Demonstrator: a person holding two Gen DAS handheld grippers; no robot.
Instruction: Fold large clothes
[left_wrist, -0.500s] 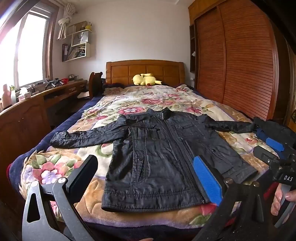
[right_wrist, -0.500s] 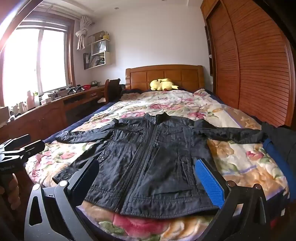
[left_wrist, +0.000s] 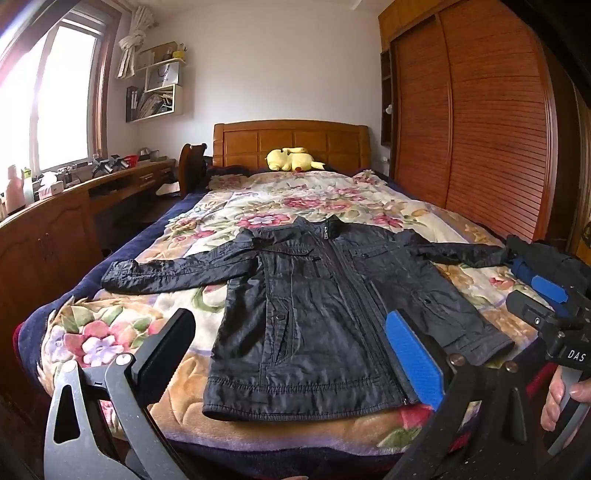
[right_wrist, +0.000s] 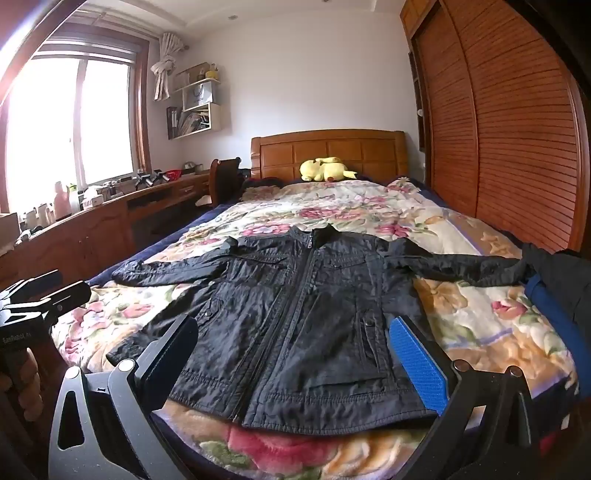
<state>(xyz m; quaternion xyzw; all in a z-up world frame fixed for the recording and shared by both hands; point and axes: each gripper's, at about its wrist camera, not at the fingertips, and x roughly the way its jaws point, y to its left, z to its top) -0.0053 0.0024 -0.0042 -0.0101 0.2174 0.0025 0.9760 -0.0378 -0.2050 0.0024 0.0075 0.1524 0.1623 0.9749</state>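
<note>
On the bed (left_wrist: 122, 254), the black jacket (left_wrist: 325, 321) is laid flat, collar away, hem nearest both grippers; left gripper (left_wrist: 288, 360) and right gripper (right_wrist: 295, 363) are spread wide, nothing held.

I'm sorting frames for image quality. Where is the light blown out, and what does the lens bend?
Left wrist view: the window is washed white at the left edge, and the wardrobe bows in a curve. Right wrist view: the window glares more broadly, hazing its frame; the black jacket stays sharp but dark, with fine detail lost in its folds.
</note>
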